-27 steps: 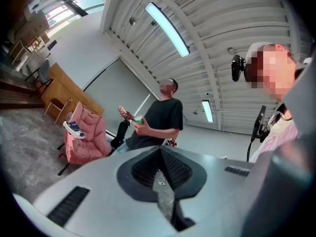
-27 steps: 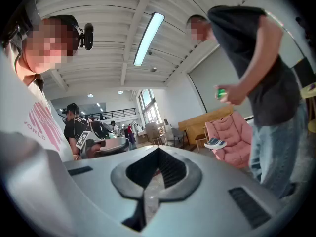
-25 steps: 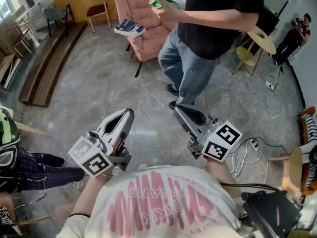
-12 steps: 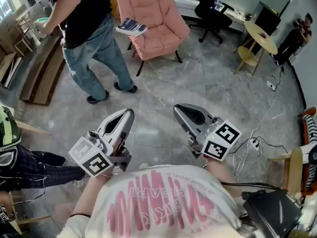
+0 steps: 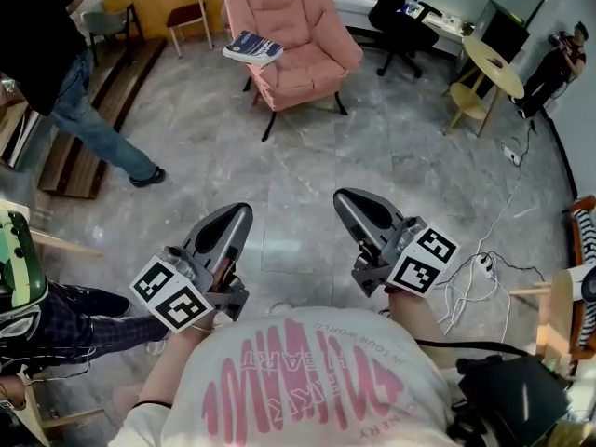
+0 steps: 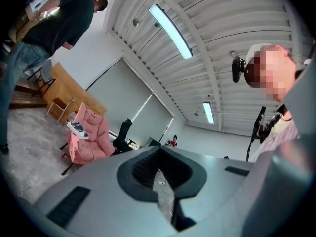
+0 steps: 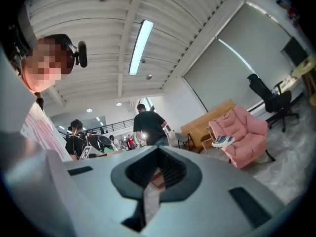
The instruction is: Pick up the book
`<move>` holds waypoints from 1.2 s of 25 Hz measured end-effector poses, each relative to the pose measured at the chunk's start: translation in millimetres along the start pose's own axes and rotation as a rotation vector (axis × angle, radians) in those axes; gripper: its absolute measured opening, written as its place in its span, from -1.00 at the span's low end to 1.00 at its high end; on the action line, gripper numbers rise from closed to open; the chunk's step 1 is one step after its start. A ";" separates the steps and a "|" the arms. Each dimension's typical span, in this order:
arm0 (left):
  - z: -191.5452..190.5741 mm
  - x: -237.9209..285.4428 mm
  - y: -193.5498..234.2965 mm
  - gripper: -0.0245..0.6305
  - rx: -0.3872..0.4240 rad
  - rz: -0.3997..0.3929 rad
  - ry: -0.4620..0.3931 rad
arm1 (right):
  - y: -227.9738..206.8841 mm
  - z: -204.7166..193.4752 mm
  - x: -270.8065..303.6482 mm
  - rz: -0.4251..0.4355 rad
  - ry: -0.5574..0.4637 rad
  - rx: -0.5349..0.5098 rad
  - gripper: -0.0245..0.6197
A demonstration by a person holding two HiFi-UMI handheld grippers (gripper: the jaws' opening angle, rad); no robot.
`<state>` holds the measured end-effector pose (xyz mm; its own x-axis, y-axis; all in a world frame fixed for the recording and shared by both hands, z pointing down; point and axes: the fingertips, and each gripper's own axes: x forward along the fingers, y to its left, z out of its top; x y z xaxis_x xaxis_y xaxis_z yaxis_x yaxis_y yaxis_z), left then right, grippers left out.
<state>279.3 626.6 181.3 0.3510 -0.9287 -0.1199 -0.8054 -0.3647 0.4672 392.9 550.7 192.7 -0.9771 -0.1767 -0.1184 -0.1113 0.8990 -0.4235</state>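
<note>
The approach had barely begun: both the left gripper point(image 5: 235, 214) and right gripper point(image 5: 351, 200) were closed and empty, well short of the book point(image 5: 252, 47) on the far pink armchair point(image 5: 303, 45); next they needed to close in.

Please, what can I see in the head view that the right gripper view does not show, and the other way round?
Only the head view: the left tool and the white cables on the floor.

Only the right gripper view: the long ceiling lamp and a group of people by a railing.

Both: the right tool with its jaws together, the pink armchair with the book lying on its arm, and a person in a black shirt.
</note>
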 end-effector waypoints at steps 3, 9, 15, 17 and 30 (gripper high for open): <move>6.8 -7.1 9.2 -0.90 0.009 -0.011 0.001 | 3.2 -1.1 9.5 -0.008 -0.027 0.011 -0.90; 18.0 -10.5 24.3 -0.90 0.019 -0.016 -0.012 | 0.2 -3.2 18.4 -0.066 -0.015 -0.038 -0.90; 19.8 8.9 39.6 -0.90 0.000 -0.029 -0.010 | -22.7 4.6 26.5 -0.078 -0.034 0.002 -0.90; 20.0 16.5 47.0 -0.90 0.002 -0.027 -0.007 | -34.1 5.8 32.5 -0.079 -0.031 0.009 -0.90; 40.3 93.7 106.6 -0.90 0.002 0.066 -0.047 | -121.3 39.5 90.1 -0.029 0.074 -0.156 -0.90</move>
<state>207.1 498.0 184.5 0.2745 -0.9528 -0.1300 -0.8268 -0.3029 0.4740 325.4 409.9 197.9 -0.9831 -0.1787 -0.0390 -0.1609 0.9463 -0.2804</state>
